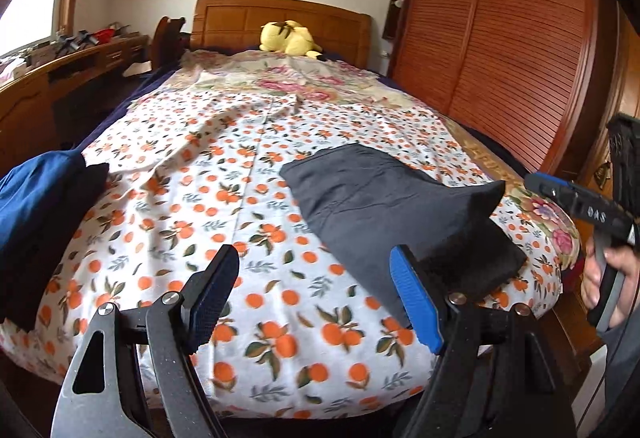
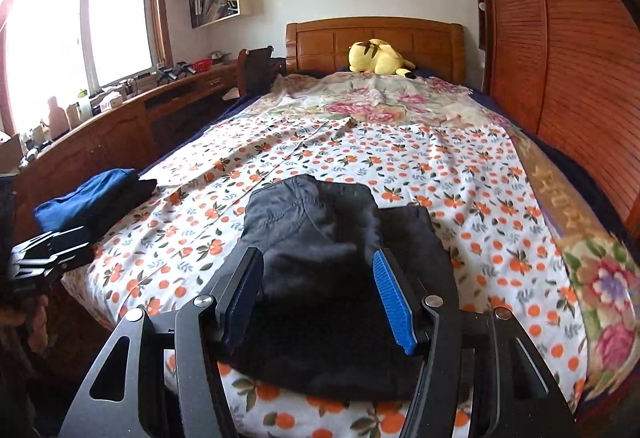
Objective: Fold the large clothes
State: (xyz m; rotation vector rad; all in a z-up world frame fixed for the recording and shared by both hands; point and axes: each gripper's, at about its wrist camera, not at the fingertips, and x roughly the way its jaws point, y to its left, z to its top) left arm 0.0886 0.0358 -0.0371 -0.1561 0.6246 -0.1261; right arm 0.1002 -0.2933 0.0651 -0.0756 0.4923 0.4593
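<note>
A dark grey garment (image 1: 372, 205) lies folded on the orange-print bedsheet (image 1: 192, 222) at the near right of the bed; it also shows in the right wrist view (image 2: 320, 238). My left gripper (image 1: 316, 290) is open and empty, hovering above the sheet just left of the garment. My right gripper (image 2: 320, 290) is open, its fingers spread above the garment's near part and holding nothing; its body also shows in the left wrist view (image 1: 588, 209).
A folded blue and black clothes pile (image 1: 36, 213) sits at the bed's near left edge (image 2: 92, 201). A yellow plush toy (image 2: 378, 57) lies by the headboard. A wooden desk (image 2: 120, 125) runs along the left, a louvred wardrobe (image 2: 560, 57) on the right.
</note>
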